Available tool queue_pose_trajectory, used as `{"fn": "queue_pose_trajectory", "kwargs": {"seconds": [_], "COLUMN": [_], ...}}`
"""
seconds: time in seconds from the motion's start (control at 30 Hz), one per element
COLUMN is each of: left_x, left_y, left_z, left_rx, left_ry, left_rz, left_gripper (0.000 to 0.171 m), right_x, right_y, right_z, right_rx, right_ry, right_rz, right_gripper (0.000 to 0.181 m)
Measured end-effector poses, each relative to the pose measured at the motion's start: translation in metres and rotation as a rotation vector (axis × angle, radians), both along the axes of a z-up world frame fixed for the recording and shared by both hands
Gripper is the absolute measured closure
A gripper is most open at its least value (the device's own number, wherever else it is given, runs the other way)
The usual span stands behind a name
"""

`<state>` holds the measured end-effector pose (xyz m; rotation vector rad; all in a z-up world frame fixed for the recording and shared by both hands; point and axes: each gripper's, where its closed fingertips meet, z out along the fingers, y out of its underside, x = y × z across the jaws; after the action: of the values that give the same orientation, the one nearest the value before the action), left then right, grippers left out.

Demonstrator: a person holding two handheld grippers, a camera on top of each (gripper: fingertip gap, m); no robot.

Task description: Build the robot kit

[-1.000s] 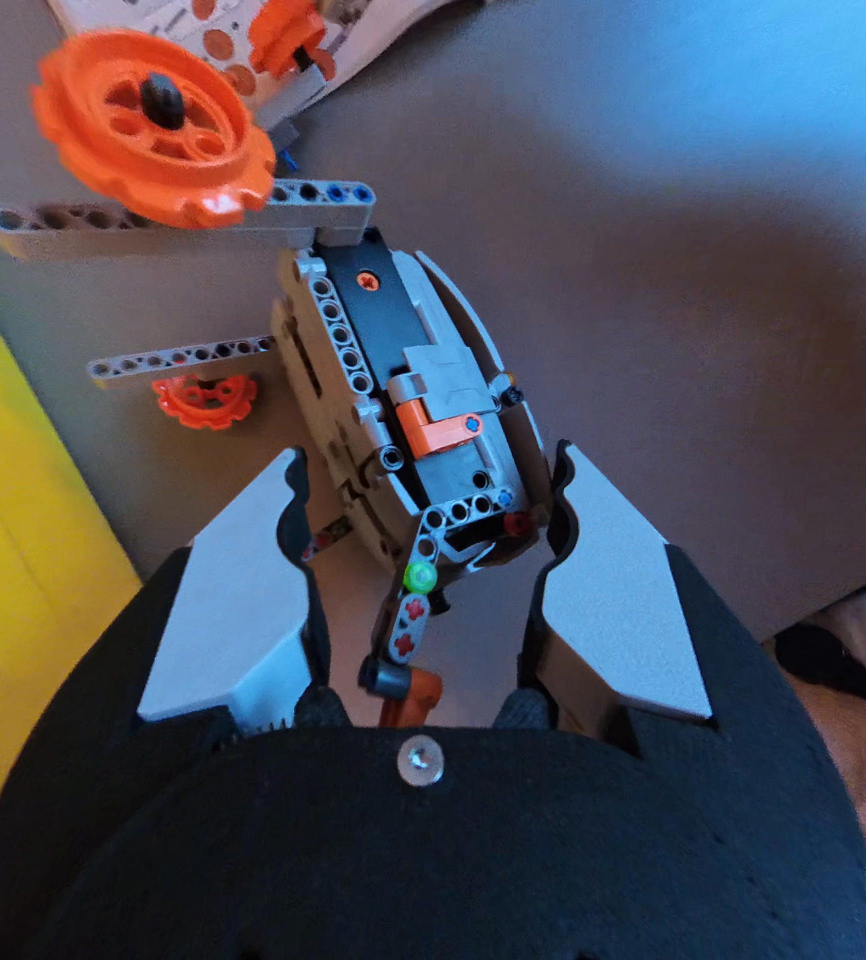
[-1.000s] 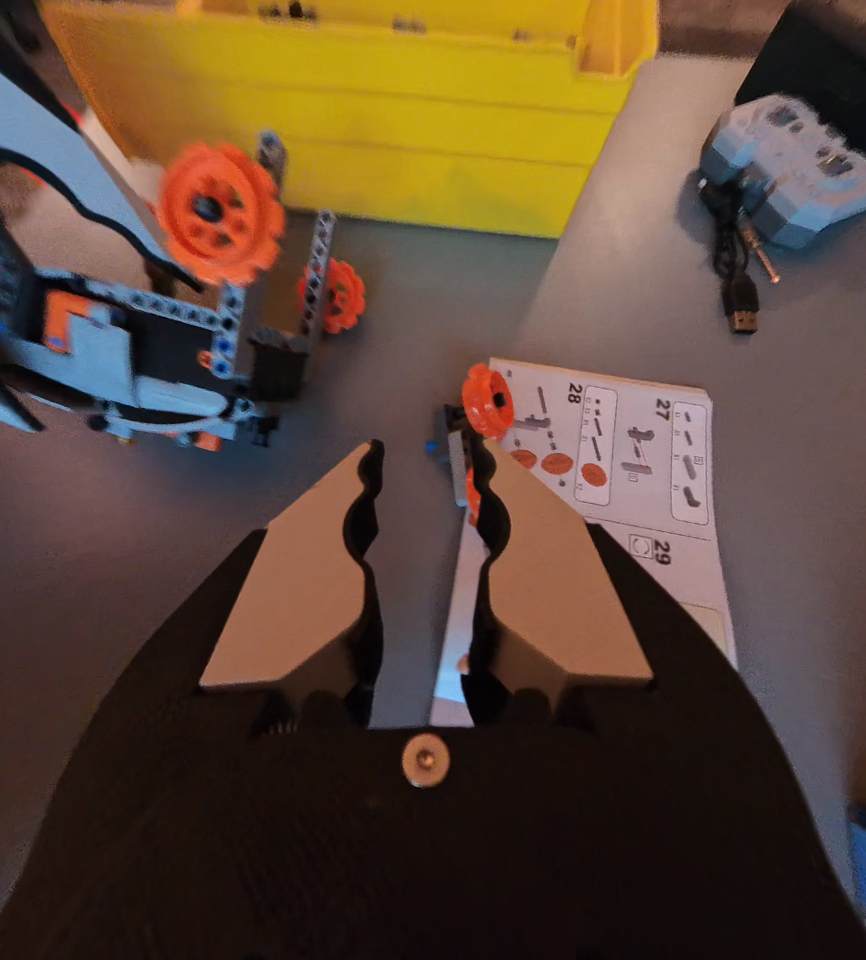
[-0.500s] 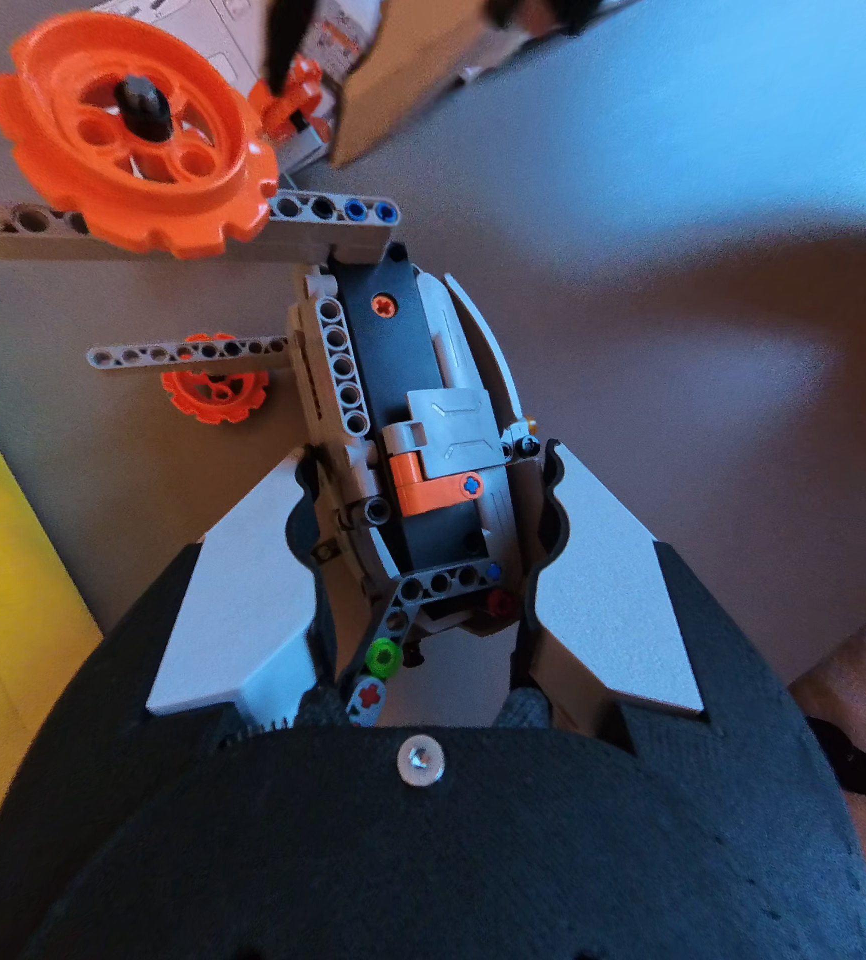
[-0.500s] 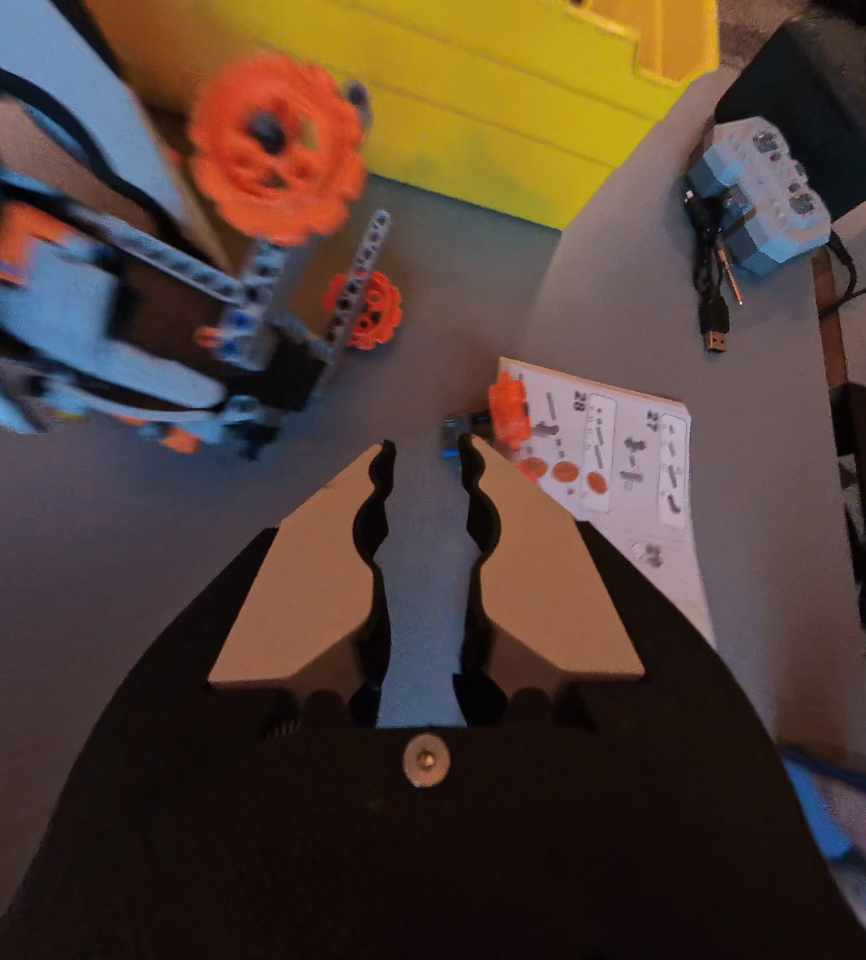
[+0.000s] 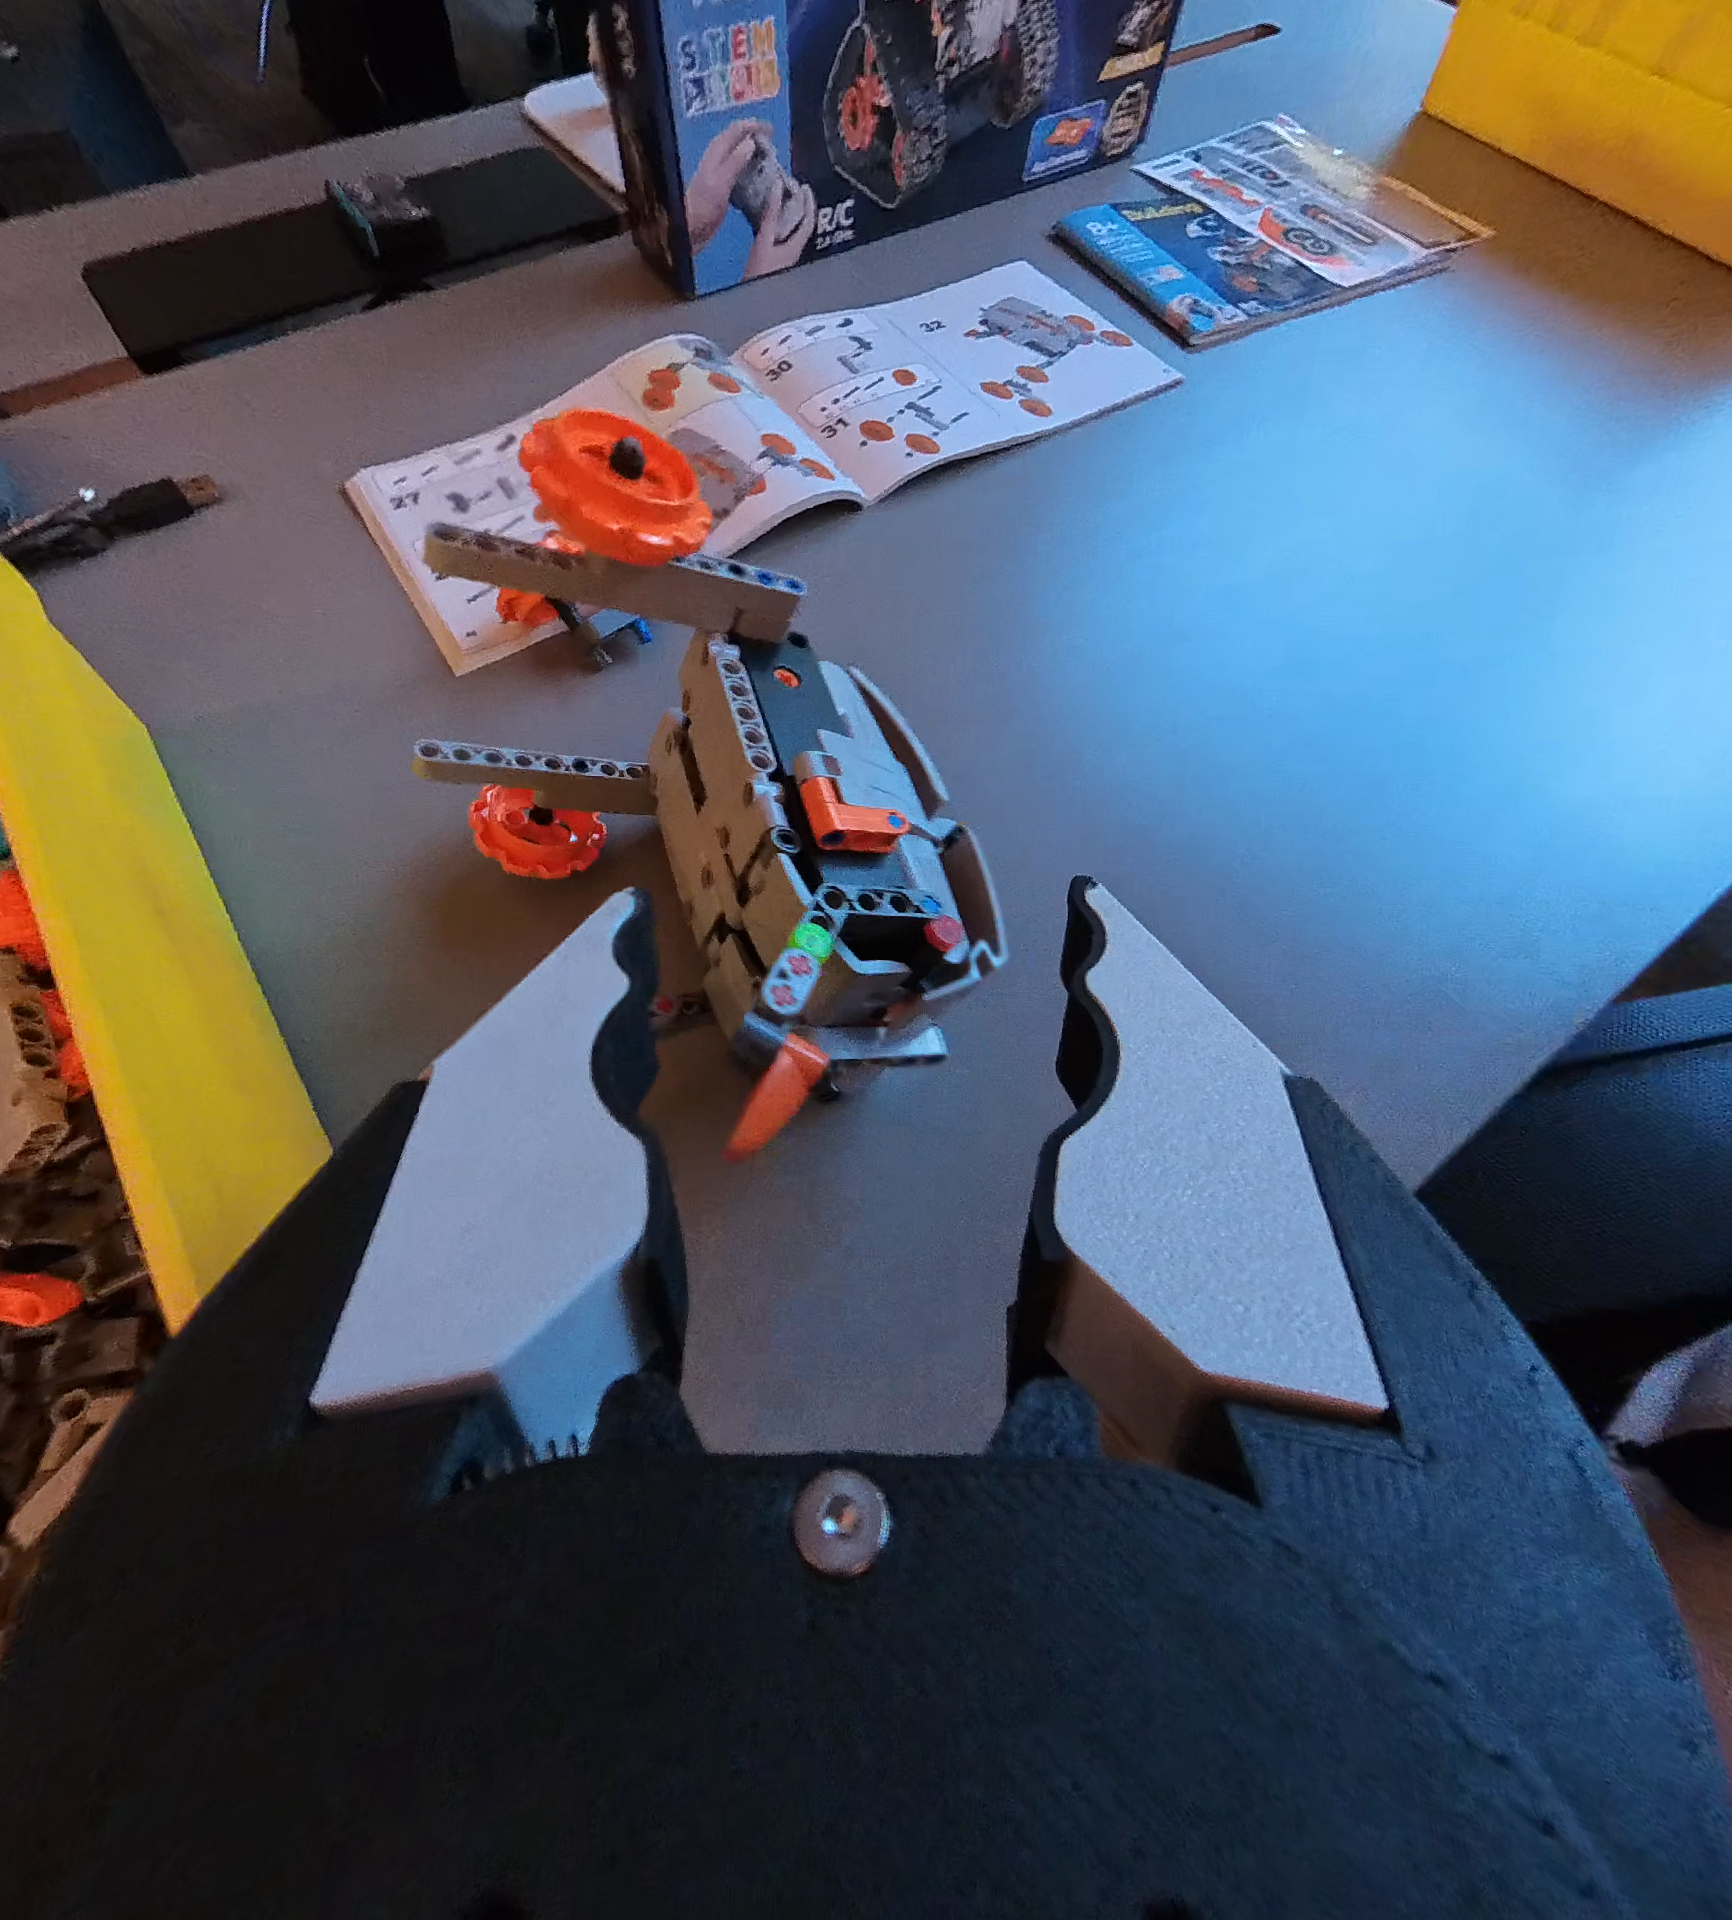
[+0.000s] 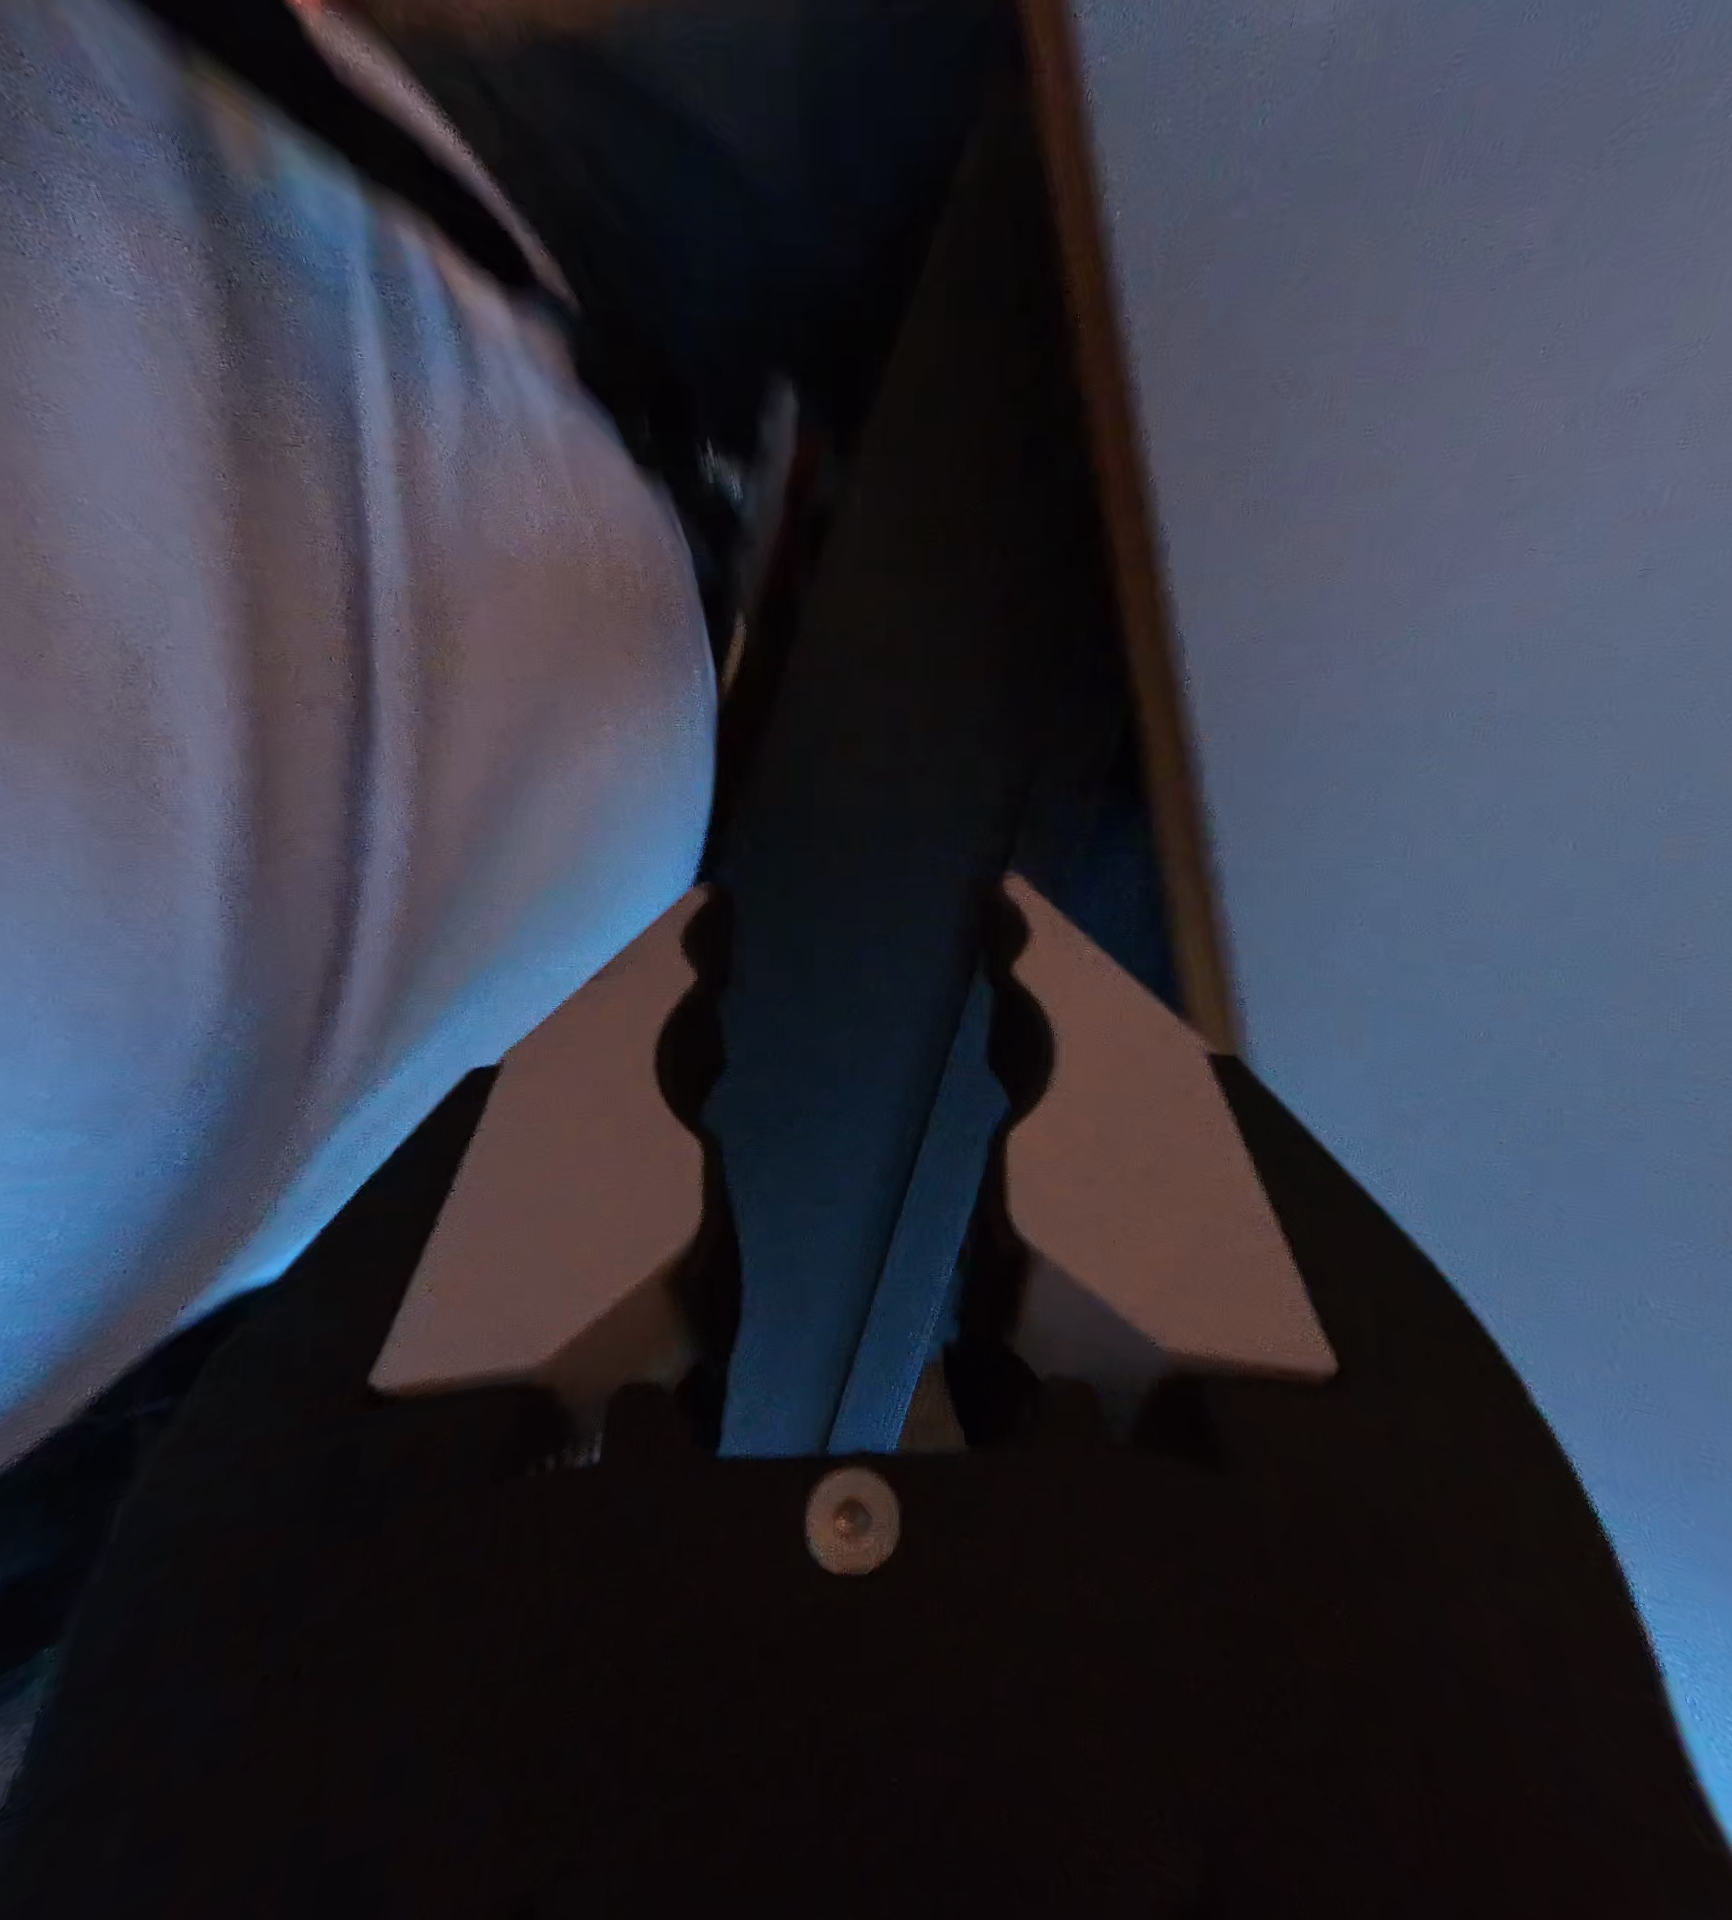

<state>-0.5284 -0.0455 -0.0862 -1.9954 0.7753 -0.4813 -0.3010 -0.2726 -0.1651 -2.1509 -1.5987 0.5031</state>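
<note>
My left gripper (image 5: 857, 971) hangs just short of the brick-built model (image 5: 800, 862), jaws spread wide and holding nothing — the model's tail end, with its green stud and orange spike, sits in the line of the gap but ahead of the tips, not between them. The model lies on its side on the grey table (image 5: 1361, 675), which is why one perforated beam carries its big orange wheel (image 5: 616, 499) up in the air while the lower beam's small orange wheel (image 5: 537, 831) sits down at the surface, seemingly propping the body. Behind it the open instruction booklet (image 5: 789, 416) lies flat, with a small loose sub-assembly at its near edge, and beyond stand the kit's box (image 5: 883, 125) and a bagged leaflet (image 5: 1277, 218). To the left the yellow bin (image 5: 114, 935) keeps the spare parts within reach

My right gripper (image 6: 849, 925) is turned away from all that — its jaws are part open and empty, pointing down the dark gap between the table edge (image 6: 1142, 623) and a person's pale clothing (image 6: 270, 727); the view is blurred, so I can tell little more
</note>
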Motion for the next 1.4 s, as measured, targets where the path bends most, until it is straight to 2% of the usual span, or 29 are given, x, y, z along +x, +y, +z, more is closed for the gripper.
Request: {"fn": "queue_pose_trajectory", "kwargs": {"seconds": [0.1, 0.17, 0.3, 0.4, 0.47, 0.53, 0.63, 0.73, 0.83, 0.93, 1.03, 1.13, 1.2, 1.27, 1.33, 1.4], "left_x": [0.01, 0.022, 0.038, 0.045, 0.045, 0.047, 0.057, 0.071, 0.085, 0.094, 0.104, 0.118, 0.132, 0.144, 0.147, 0.148], "left_y": [-0.025, -0.052, -0.14, -0.221, -0.252, -0.259, -0.263, -0.265, -0.274, -0.277, -0.279, -0.28, -0.263, -0.248, -0.259, -0.258], "left_z": [0.007, 0.01, 0.001, -0.033, -0.072, -0.107, -0.14, -0.167, -0.193, -0.214, -0.218, -0.205, -0.205, -0.212, -0.225, -0.221], "left_rx": [0.022, 0.04, 0.129, 0.177, 0.235, 0.336, 0.415, 0.456, 0.454, 0.451, 0.405, 0.422, 0.47, 0.517, 0.397, 0.335], "left_ry": [0.019, 0.048, 0.186, 0.218, 0.287, 0.392, 0.485, 0.522, 0.533, 0.522, 0.487, 0.446, 0.513, 0.62, 0.65, 0.635], "left_rz": [-0.07, -0.143, -0.391, -0.638, -0.749, -0.808, -0.883, -0.943, -1.028, -1.093, -1.117, -1.105, -1.055, -1.061, -1.165, -1.173], "left_gripper": [0.096, 0.097, 0.101, 0.104, 0.101, 0.102, 0.103, 0.104, 0.102, 0.1, 0.096, 0.095, 0.107, 0.111, 0.148, 0.149], "right_x": [0.03, 0.036, 0.023, 0.024, 0.028, 0.042, 0.05, 0.046, 0.051, 0.06, 0.068, 0.076, 0.078, 0.079, 0.086, 0.09], "right_y": [-0.047, -0.077, -0.134, -0.161, -0.175, -0.19, -0.203, -0.202, -0.202, -0.202, -0.196, -0.188, -0.185, -0.183, -0.18, -0.178], "right_z": [-0.034, -0.048, -0.065, -0.074, -0.084, -0.1, -0.113, -0.116, -0.109, -0.089, -0.065, -0.048, -0.043, -0.043, -0.047, -0.054], "right_rx": [0.111, 0.172, 0.286, 0.438, 0.477, 0.468, 0.506, 0.566, 0.584, 0.583, 0.471, 0.287, 0.247, 0.218, 0.207, 0.178], "right_ry": [-0.171, -0.221, -0.265, -0.396, -0.464, -0.625, -0.817, -0.808, -0.763, -0.727, -0.642, -0.559, -0.567, -0.568, -0.57, -0.528], "right_rz": [-0.068, -0.115, -0.217, -0.248, -0.308, -0.324, -0.349, -0.433, -0.502, -0.513, -0.556, -0.579, -0.459, -0.403, -0.379, -0.393], "right_gripper": [0.112, 0.101, 0.099, 0.096, 0.1, 0.105, 0.107, 0.111, 0.126, 0.147, 0.158, 0.161, 0.161, 0.16, 0.159, 0.157]}}
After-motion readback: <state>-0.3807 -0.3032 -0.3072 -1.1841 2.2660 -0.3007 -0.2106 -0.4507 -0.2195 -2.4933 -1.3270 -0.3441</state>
